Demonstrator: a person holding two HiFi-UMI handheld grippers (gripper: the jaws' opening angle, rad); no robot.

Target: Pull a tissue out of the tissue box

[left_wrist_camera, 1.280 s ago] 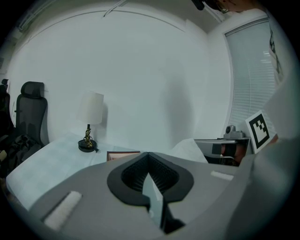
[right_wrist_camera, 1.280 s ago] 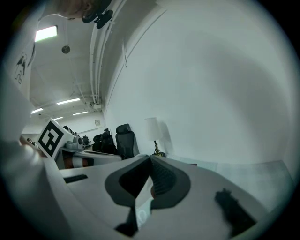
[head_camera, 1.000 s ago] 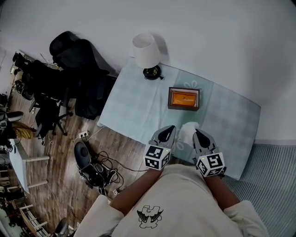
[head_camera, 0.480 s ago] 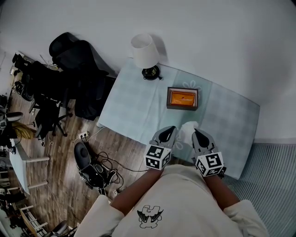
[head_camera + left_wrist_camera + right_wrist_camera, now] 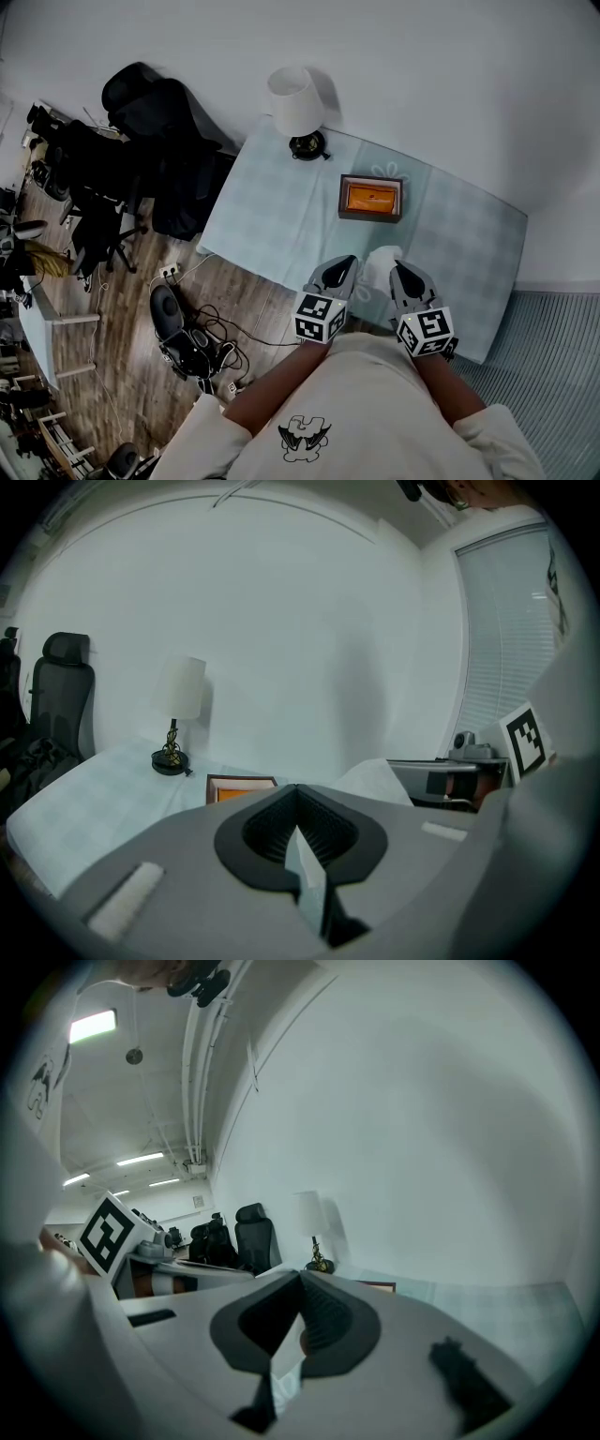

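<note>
Both my claws sit near the front edge of the bench. The left claw and the right claw each have their jaws pressed together with nothing between them. A loose white tissue lies on the bench between their tips. The tissue box stands well apart from them, farther back toward the wall, beyond the tissue. Its long axis runs along the bench's length and its orange top faces up. I cannot tell whether a sheet pokes out of it. For a clean pull I judge I should spread one claw, come down over the top's middle, nip only the sheet and draw straight up, steadying the box with the other
</note>
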